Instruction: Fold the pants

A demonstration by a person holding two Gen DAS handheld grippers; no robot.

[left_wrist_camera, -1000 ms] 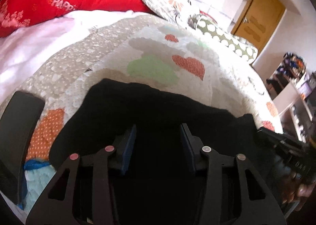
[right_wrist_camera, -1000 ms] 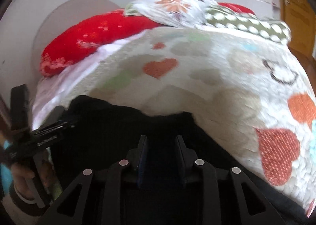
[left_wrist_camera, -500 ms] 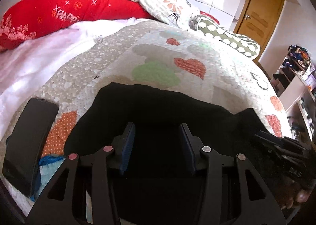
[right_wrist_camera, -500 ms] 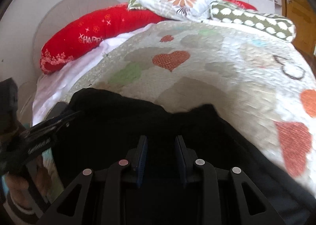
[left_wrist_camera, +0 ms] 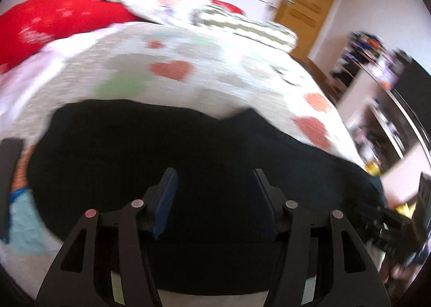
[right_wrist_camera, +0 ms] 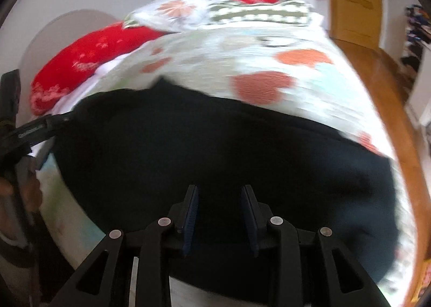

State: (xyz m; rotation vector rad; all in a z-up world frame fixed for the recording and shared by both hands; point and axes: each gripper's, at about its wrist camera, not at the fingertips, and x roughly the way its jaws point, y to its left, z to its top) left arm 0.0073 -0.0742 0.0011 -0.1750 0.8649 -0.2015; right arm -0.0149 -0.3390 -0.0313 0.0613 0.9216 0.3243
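The black pants (left_wrist_camera: 167, 150) are spread across the near part of the heart-patterned bed (left_wrist_camera: 215, 78), with the left gripper (left_wrist_camera: 214, 181) and right gripper (right_wrist_camera: 219, 199) held apart above them.

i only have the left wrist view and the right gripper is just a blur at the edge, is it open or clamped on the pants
Observer: Open. In the right wrist view the right gripper has a clear gap between its fingers and is held over the black pants.
Operator: how far do the pants run on that side
Observer: Their right end lies close to the edge of the heart quilt, with wooden floor just beyond it.
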